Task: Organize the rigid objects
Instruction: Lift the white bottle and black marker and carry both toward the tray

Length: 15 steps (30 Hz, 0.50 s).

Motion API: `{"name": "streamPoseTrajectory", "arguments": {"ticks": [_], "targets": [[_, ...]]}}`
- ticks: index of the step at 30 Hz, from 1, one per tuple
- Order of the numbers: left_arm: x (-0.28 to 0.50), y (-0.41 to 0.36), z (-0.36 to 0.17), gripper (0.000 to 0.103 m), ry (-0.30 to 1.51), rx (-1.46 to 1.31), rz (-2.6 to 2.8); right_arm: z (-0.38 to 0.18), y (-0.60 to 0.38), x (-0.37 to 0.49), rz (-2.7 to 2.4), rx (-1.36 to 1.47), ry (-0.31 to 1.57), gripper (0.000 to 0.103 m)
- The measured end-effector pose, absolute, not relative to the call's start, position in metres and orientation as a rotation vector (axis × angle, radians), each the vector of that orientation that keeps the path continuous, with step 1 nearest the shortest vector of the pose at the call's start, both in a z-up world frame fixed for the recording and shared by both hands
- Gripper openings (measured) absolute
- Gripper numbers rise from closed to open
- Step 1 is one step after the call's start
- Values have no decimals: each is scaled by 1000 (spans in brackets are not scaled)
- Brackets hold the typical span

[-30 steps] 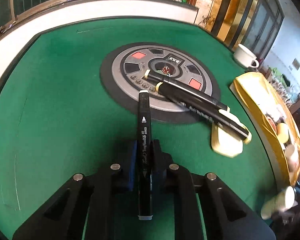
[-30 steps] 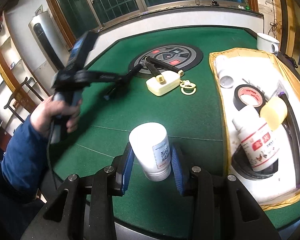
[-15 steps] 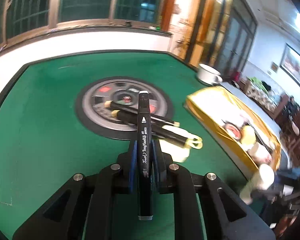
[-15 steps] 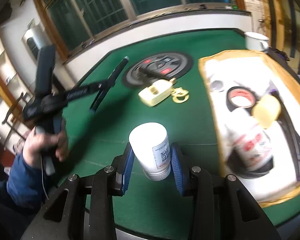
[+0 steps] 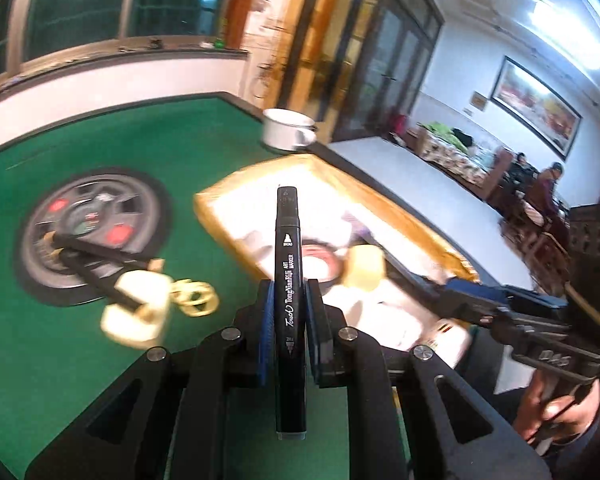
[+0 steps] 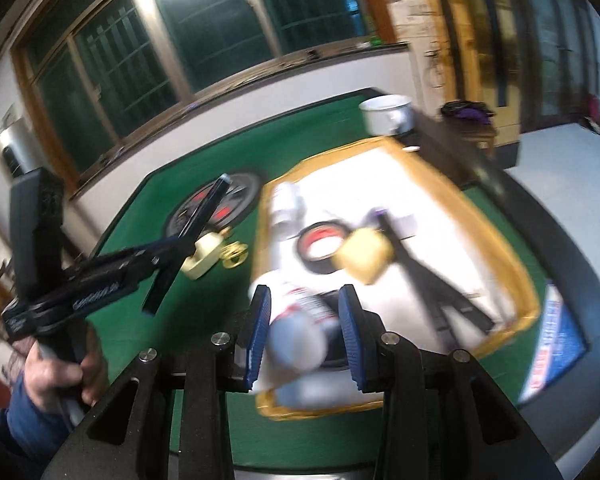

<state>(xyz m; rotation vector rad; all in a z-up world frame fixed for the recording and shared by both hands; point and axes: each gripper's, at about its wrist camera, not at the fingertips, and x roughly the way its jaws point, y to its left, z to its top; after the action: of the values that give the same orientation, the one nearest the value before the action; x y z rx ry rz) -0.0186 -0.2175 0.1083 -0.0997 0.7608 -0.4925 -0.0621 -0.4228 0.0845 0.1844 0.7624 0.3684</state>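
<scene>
My left gripper [image 5: 287,292] is shut on a black art marker [image 5: 288,248] that points at the yellow-rimmed tray [image 5: 260,170]; in the right wrist view the left gripper [image 6: 176,248] and marker [image 6: 208,208] hang over the green table. My right gripper [image 6: 304,328] hovers above the tray [image 6: 496,236] with its jaws closing. A blurred small white bottle [image 6: 296,344] shows low between the blue pads [image 6: 260,324], with a gap to the right pad. Two more black markers [image 5: 96,256] lie across a cream box [image 5: 136,312] beside gold rings [image 5: 194,298].
The tray holds a red-labelled white bottle [image 6: 300,300], a tape roll [image 6: 320,240], a pale yellow block [image 6: 362,258] and black rods [image 6: 432,280]. A white mug [image 5: 286,134] stands beyond the tray. A round grey panel [image 5: 92,224] sits mid-table. A hand [image 5: 560,412] holds the right gripper.
Both views swung right toward the tray. The left gripper rose with the marker and now points at the tray. The right gripper came over the tray, and the white bottle sank lower between its pads.
</scene>
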Motion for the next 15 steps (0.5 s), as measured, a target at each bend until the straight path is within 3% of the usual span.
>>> {"name": "streamPoseTrajectory", "arguments": {"ticks": [15], "targets": [[20,-268,93,12,831,-69,-500,76,-453,-57,331,226,787,23]]}}
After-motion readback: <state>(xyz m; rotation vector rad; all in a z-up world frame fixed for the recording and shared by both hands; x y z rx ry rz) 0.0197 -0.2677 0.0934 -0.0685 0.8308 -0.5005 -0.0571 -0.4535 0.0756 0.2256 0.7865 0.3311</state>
